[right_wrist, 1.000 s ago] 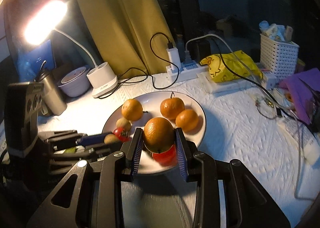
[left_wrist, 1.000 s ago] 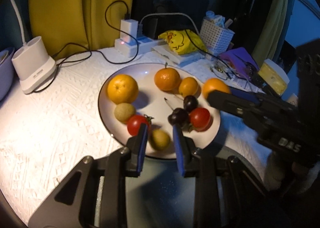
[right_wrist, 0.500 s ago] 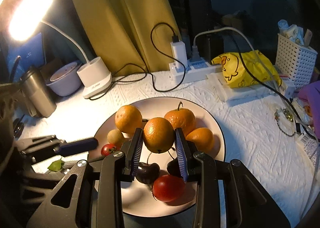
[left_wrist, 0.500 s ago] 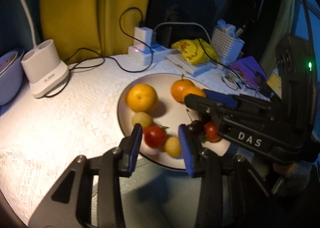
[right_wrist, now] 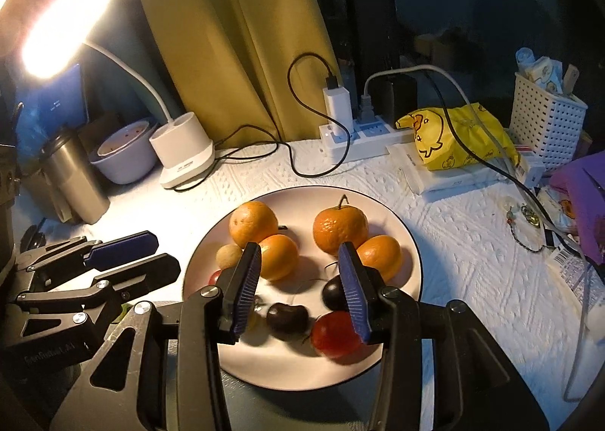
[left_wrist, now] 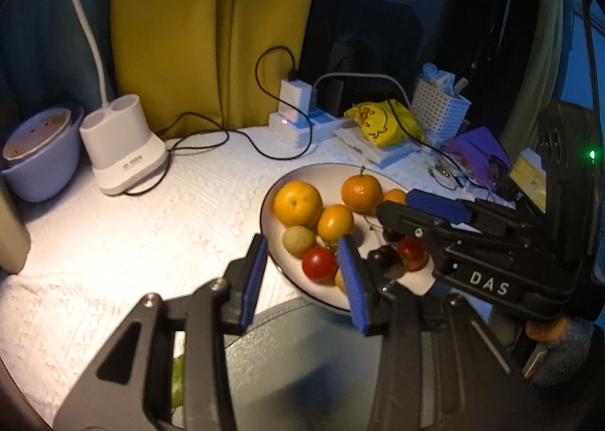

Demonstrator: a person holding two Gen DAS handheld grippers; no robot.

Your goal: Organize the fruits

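Observation:
A white plate (right_wrist: 393,215) holds several oranges, two red tomatoes, dark cherries and small yellowish fruits. An orange (right_wrist: 279,257) lies on the plate beside a larger orange (right_wrist: 252,224). My right gripper (right_wrist: 300,281) is open and empty, just above the plate behind that orange. In the left wrist view the plate (left_wrist: 298,175) is right of centre, and the orange (left_wrist: 334,224) sits by a tomato (left_wrist: 318,264). My left gripper (left_wrist: 302,272) is open and empty at the plate's near left rim. The right gripper (left_wrist: 427,215) reaches over the plate there.
A white lamp base (right_wrist: 183,151) and its cables stand at the back left, with a lilac bowl (right_wrist: 124,155) and a steel tumbler (right_wrist: 73,174). A power strip (right_wrist: 351,140), a yellow duck bag (right_wrist: 457,136), a white basket (right_wrist: 544,121) and purple items lie at the back right.
My right gripper opened and let go of the orange, which now rests on the plate next to the large orange. My left gripper moved left to the plate's rim.

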